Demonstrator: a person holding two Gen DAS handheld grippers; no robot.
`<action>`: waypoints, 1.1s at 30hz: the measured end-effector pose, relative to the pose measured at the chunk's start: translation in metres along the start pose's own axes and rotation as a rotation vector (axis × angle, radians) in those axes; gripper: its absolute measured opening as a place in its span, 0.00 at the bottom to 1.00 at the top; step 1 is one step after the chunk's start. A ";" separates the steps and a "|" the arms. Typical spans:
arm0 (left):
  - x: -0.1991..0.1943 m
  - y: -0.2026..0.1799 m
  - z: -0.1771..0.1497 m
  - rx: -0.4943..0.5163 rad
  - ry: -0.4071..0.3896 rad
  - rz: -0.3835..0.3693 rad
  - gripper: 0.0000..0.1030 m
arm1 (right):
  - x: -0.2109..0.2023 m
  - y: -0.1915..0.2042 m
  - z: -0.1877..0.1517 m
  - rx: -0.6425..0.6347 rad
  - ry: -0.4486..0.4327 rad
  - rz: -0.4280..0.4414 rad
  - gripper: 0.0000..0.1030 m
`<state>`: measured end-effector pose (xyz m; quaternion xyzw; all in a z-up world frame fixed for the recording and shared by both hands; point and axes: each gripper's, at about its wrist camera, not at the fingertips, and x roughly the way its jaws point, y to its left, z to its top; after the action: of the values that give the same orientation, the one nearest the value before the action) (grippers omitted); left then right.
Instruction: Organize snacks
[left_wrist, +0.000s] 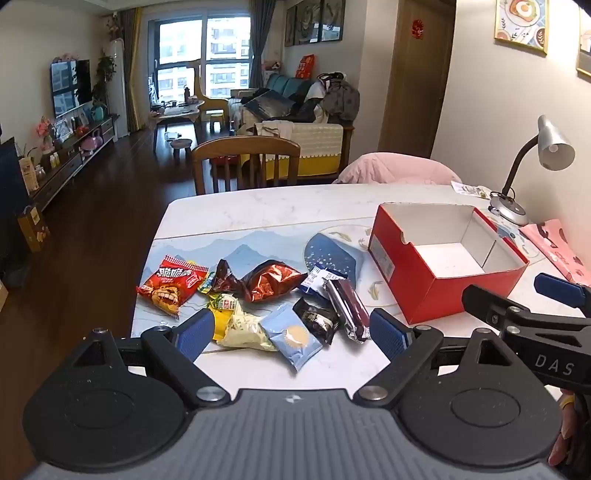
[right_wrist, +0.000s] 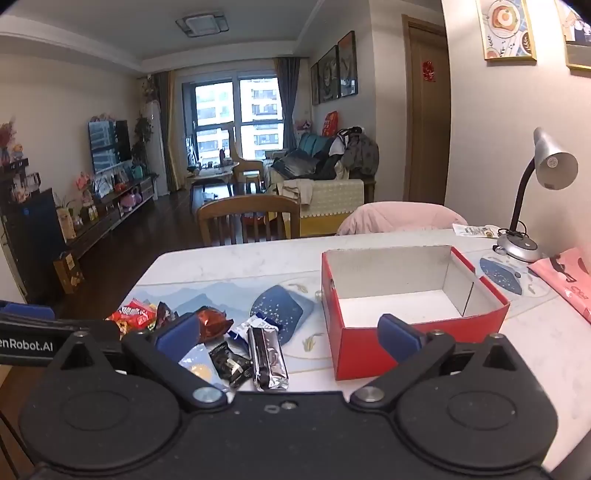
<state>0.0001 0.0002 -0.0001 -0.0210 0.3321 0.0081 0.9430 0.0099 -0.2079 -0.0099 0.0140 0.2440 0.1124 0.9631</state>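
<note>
Several snack packets lie in a loose heap on the table: a red chip bag (left_wrist: 170, 285), a shiny brown-red bag (left_wrist: 269, 280), a pale yellow bag (left_wrist: 243, 328), a light blue packet (left_wrist: 293, 338), a small black packet (left_wrist: 317, 319) and a silver-maroon bar (left_wrist: 349, 308). An open, empty red box (left_wrist: 443, 254) stands to their right. My left gripper (left_wrist: 291, 332) is open and empty, low over the near packets. My right gripper (right_wrist: 288, 336) is open and empty, above the silver bar (right_wrist: 267, 356) and next to the red box (right_wrist: 410, 295).
A desk lamp (left_wrist: 517, 173) and a pink bag (left_wrist: 557, 247) stand at the table's right side. A wooden chair (left_wrist: 245, 162) and a chair with a pink coat (left_wrist: 395, 171) stand behind the table. The table's left edge (left_wrist: 147, 266) drops to the floor.
</note>
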 end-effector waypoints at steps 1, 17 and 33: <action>0.000 0.000 0.000 -0.006 0.002 -0.003 0.89 | -0.002 -0.002 -0.001 0.002 0.001 0.013 1.00; -0.007 0.005 0.001 -0.033 0.006 -0.017 0.89 | -0.003 0.011 -0.001 -0.040 0.021 -0.013 1.00; -0.007 0.004 0.003 -0.027 0.007 -0.020 0.89 | -0.007 0.012 0.001 -0.024 0.022 0.000 1.00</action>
<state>-0.0038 0.0040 0.0063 -0.0372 0.3352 0.0033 0.9414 0.0021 -0.1981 -0.0050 0.0011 0.2534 0.1153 0.9605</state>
